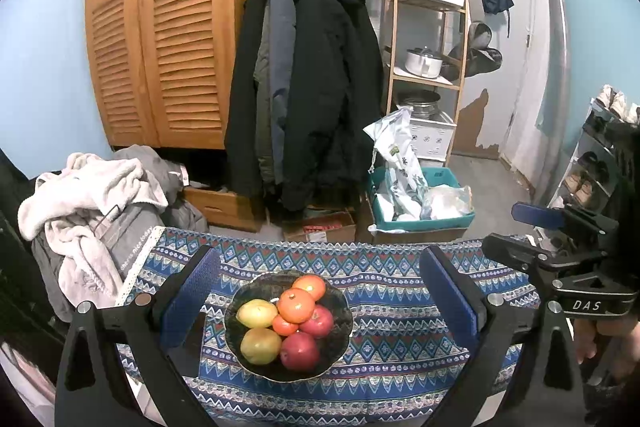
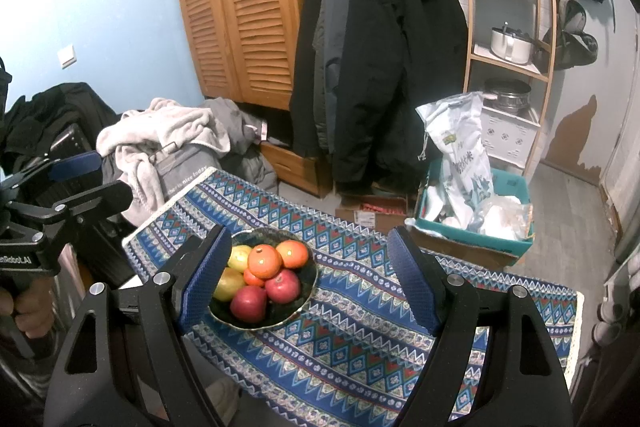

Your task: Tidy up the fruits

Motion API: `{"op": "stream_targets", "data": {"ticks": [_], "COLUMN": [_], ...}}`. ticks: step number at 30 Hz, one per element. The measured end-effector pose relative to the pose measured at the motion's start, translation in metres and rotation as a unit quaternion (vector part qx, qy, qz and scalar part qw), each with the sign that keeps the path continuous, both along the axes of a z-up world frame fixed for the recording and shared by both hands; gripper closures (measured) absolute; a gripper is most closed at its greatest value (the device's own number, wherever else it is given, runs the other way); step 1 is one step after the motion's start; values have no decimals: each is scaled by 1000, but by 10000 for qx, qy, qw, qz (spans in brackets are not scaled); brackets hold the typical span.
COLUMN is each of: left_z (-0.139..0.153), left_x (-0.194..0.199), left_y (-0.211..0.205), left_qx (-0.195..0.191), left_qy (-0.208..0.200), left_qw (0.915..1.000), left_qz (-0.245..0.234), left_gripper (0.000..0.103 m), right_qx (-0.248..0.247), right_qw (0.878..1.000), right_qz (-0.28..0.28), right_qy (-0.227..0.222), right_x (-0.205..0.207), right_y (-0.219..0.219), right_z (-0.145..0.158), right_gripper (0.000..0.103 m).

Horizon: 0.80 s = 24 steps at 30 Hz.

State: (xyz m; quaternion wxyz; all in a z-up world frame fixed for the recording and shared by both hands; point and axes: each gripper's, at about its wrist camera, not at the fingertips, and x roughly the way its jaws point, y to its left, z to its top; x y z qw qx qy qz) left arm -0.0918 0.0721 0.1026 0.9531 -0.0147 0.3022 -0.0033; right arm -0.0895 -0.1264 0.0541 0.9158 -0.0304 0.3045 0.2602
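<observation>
A dark bowl (image 1: pixel 340 337) sits on a blue patterned tablecloth (image 1: pixel 400 307). It holds two yellow apples (image 1: pixel 257 313), two red apples (image 1: pixel 300 350) and three oranges (image 1: pixel 296 305). My left gripper (image 1: pixel 320 291) is open and empty, with the bowl between its fingers, farther ahead. My right gripper (image 2: pixel 310 275) is open and empty above the cloth, just right of the bowl (image 2: pixel 308 291); its left finger (image 2: pixel 206 275) hides the bowl's left edge. Each gripper shows at the edge of the other's view.
A pile of clothes (image 1: pixel 92 203) lies left of the table. Behind it hang dark coats (image 1: pixel 312 75), with a wooden wardrobe (image 1: pixel 160 27), a shelf rack (image 1: pixel 432 39) and a teal crate of bags (image 1: pixel 420 199) on the floor.
</observation>
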Motion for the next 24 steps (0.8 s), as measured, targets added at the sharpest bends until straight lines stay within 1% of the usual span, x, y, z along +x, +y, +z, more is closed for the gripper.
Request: {"op": "stream_targets", "data": {"ticks": [4,10,11,18,24], "left_z": [1,4,4,-2,-2], "left_x": [0,-2,-2,3,2], "left_y": [1,5,5,5,3], "left_qx": [36,-31,-50,-96,-22], "left_qy": [-5,-55,-25,213,195], "left_qw": [10000,9998,9998,9995,9996], "left_qz": [58,203,193,189,221], "left_gripper": [2,2,0,0,0], "right_qx": [1,-3,0,-11,-18], "right_qw": [10000,10000,10000,10000,10000], "right_qz": [-8,-3,-1,18,17], "right_qy": [4,2,7,15,7], "right_x": [1,1,1,-2,-3], "right_y": [0,0,0,1,2], "right_z": [0,0,0,-2,-2], "right_gripper": [23,23,22,21,21]}}
